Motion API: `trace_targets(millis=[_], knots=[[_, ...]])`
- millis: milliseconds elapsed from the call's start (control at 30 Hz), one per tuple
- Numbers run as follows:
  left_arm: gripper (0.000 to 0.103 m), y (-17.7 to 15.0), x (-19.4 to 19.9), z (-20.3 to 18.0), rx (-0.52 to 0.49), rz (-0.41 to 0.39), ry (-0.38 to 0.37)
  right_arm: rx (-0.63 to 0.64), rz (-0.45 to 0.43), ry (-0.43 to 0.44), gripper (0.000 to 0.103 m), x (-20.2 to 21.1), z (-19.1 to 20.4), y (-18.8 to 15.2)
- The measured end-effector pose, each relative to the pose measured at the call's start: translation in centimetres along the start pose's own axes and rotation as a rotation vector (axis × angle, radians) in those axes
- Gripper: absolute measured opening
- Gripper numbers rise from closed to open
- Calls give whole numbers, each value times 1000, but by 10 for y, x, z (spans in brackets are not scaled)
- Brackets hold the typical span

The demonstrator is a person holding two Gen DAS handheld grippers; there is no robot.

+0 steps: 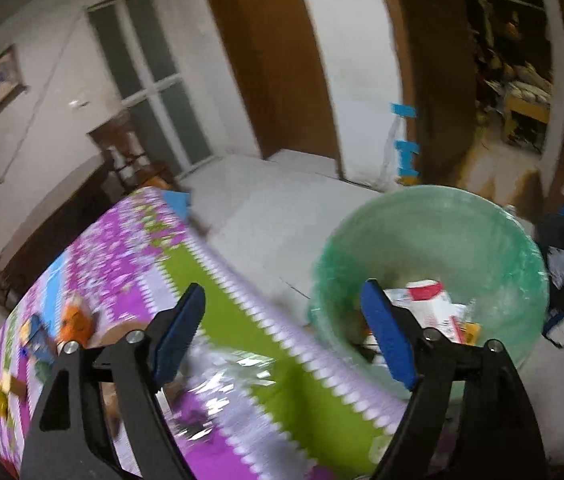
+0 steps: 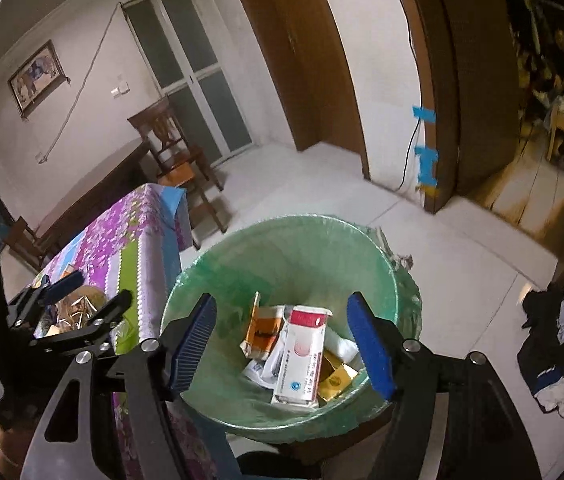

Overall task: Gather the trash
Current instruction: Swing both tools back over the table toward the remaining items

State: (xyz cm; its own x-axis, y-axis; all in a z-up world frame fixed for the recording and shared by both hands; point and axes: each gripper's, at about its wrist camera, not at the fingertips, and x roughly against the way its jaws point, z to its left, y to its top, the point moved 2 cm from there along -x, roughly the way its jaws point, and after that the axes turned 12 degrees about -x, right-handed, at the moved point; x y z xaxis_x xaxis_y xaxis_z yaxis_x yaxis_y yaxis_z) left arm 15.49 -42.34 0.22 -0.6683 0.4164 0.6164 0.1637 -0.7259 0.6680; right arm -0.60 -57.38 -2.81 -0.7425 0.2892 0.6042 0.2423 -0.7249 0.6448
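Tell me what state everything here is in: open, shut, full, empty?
Left claw: open, holding nothing.
Right claw: open, holding nothing, above the bin.
Bin: lined with a green bag, only the bottom covered with trash.
White box: lying in the bin on top of the other trash.
Orange carton: in the bin, flap open.
Table: trash still on it.

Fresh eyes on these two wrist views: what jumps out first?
The green-lined trash bin on the floor beside the table, directly under the open right gripper, with a red-and-white carton and an orange box already inside. Next, the loud purple-and-green floral tablecloth, over which the left gripper hangs open and empty.
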Motion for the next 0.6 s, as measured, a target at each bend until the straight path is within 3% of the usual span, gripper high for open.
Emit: trace_targets(millis=[333,500,600], knots=[[84,-41,43,69,159,-28,107,159,-190,26,72,10,78,-42],[87,-68,64,120,264,-29,191,244,-187,132,72,6,137,-61],[91,-95,76,163,334,-19,306,280,-144,205,72,2,175,-67]])
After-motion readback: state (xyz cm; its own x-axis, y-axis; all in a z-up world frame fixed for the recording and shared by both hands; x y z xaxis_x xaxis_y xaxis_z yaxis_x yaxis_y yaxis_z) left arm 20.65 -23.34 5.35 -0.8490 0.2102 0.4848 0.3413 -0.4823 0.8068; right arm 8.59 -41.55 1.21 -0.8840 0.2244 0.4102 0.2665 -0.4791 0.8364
